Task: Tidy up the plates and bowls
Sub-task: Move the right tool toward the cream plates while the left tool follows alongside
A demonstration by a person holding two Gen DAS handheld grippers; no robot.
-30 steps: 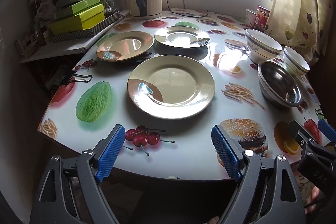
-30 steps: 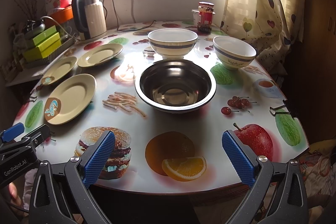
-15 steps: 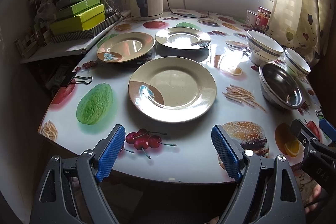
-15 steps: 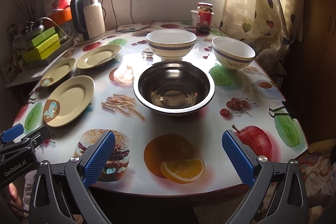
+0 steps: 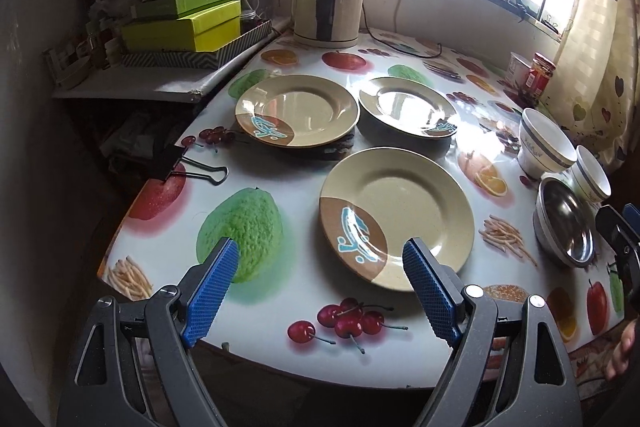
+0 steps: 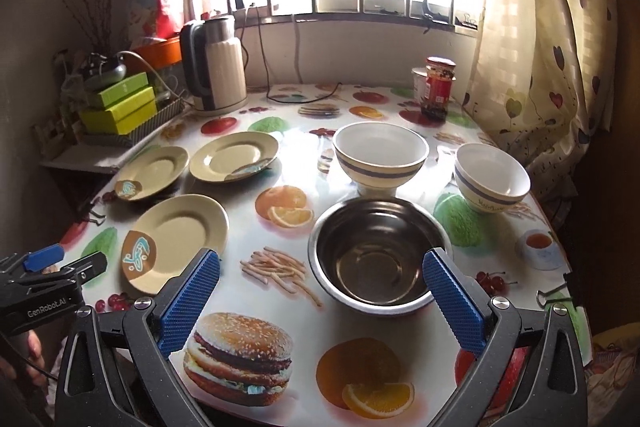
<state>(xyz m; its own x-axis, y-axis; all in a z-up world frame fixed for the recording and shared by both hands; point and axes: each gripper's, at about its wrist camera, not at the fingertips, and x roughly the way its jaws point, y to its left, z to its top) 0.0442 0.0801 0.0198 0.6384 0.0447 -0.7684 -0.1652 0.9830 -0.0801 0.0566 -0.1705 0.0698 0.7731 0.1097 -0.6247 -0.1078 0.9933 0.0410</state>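
On the bench point(image 5: 280, 339), a tan plate point(image 5: 396, 223) with a brown corner patch lies nearest the left tongs point(image 5: 324, 291), which gape wide with nothing between the pads. Two matching plates point(image 5: 296, 111) point(image 5: 408, 107) sit side by side farther back. Just ahead of the right tongs point(image 6: 320, 303), also spread wide and holding nothing, stands a steel bowl point(image 6: 376, 255); two white bowls with blue bands point(image 6: 380, 155) point(image 6: 492, 179) stand behind it. A kettle point(image 6: 218, 63) and a red-lidded jar point(image 6: 438, 87) stand near the window

Three plates point(image 5: 396, 223), three bowls point(image 6: 376, 251), one kettle point(image 6: 218, 67).
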